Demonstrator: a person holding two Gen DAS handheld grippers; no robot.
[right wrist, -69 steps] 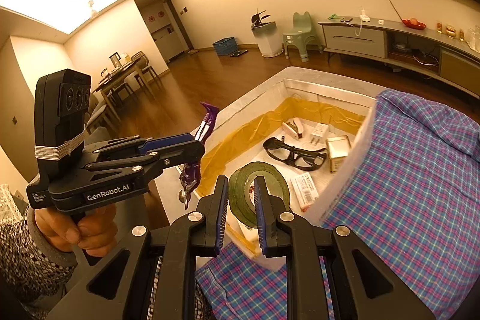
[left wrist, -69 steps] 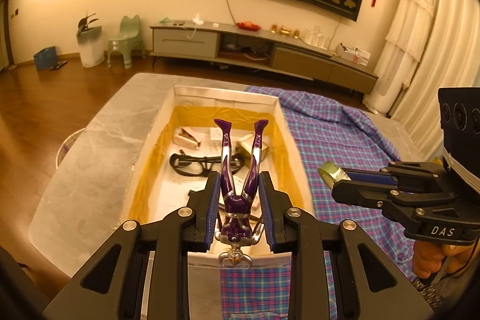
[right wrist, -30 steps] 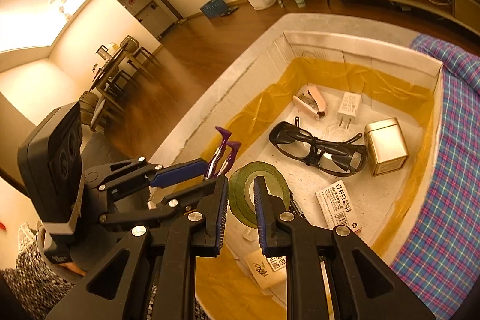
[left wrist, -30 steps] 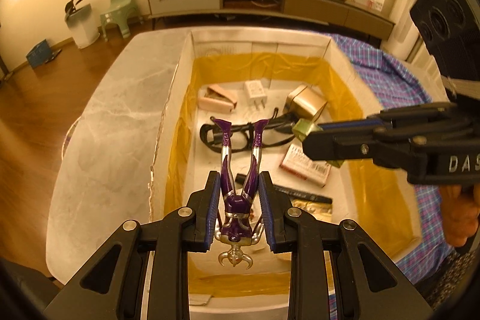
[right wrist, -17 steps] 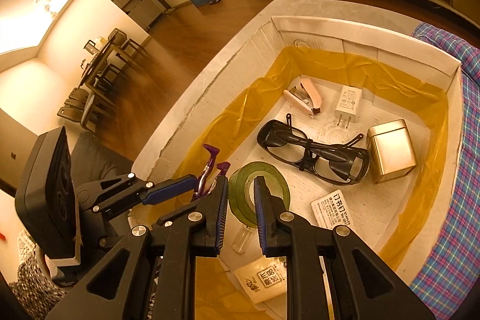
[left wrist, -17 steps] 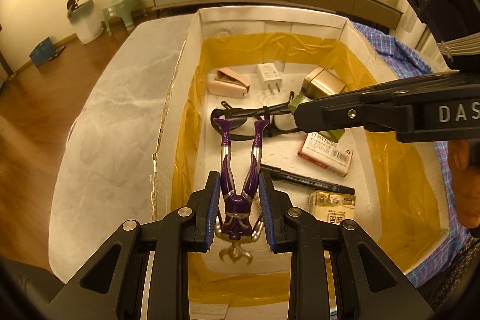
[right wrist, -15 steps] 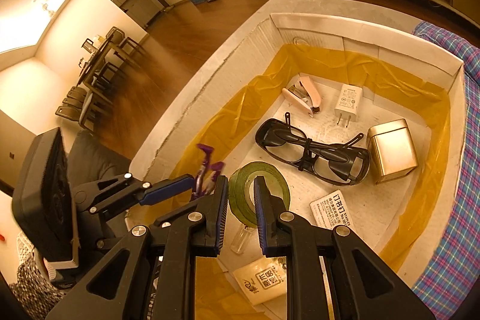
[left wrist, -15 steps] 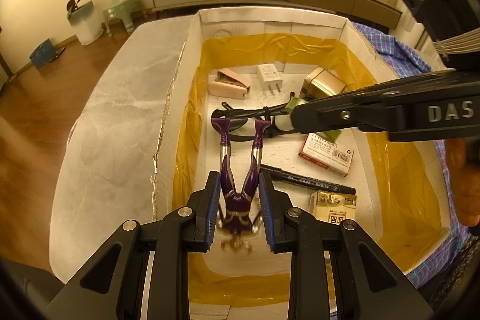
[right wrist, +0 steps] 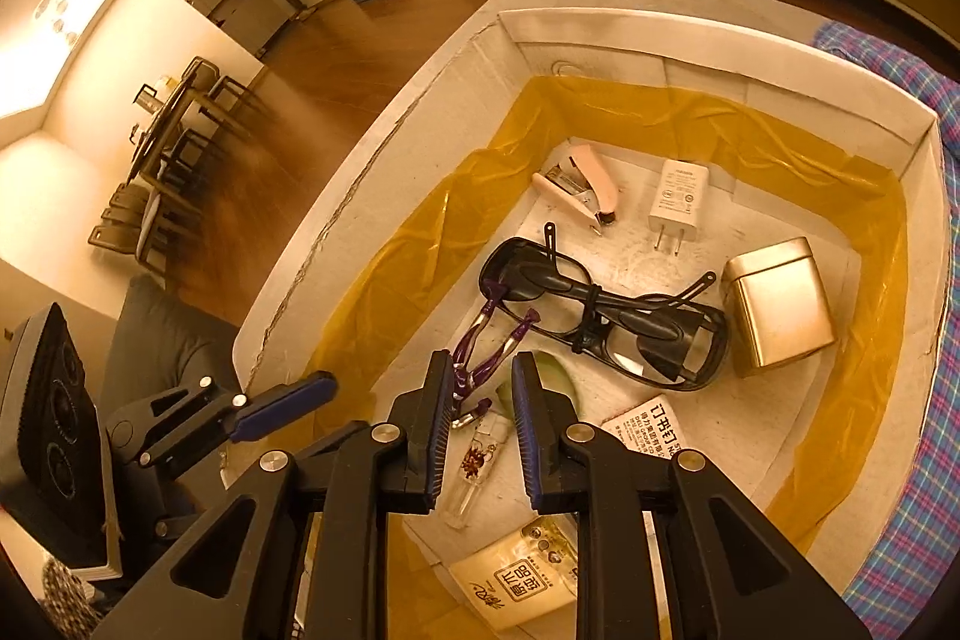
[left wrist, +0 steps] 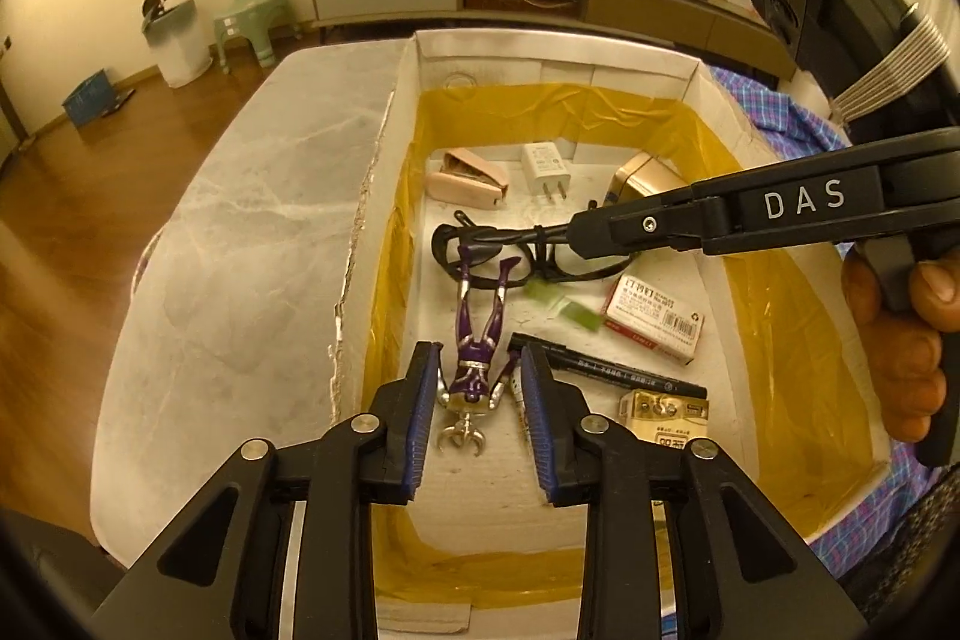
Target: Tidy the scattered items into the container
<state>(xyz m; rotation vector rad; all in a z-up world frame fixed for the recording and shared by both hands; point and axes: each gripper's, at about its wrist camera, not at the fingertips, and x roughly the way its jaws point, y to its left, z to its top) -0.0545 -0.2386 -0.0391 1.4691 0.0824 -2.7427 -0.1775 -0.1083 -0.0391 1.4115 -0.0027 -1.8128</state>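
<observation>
box: white, yellow film on its walls, sits right under both grippers
left gripper: jaws opening, pads clear of the figure, nothing pinched
figure: purple and silver, on the box floor between the left gripper's tips, long axis running straight away from them, feet at the far end touching the glasses, head nearest
right gripper: jaws opening too, pads not pressing anything
tape: green roll, blurred, just past the right gripper's tips, looks loose near the box floor
clutter: marker and gold pack right of the left gripper, staple box beyond
far end: stapler, charger, gold tin
</observation>
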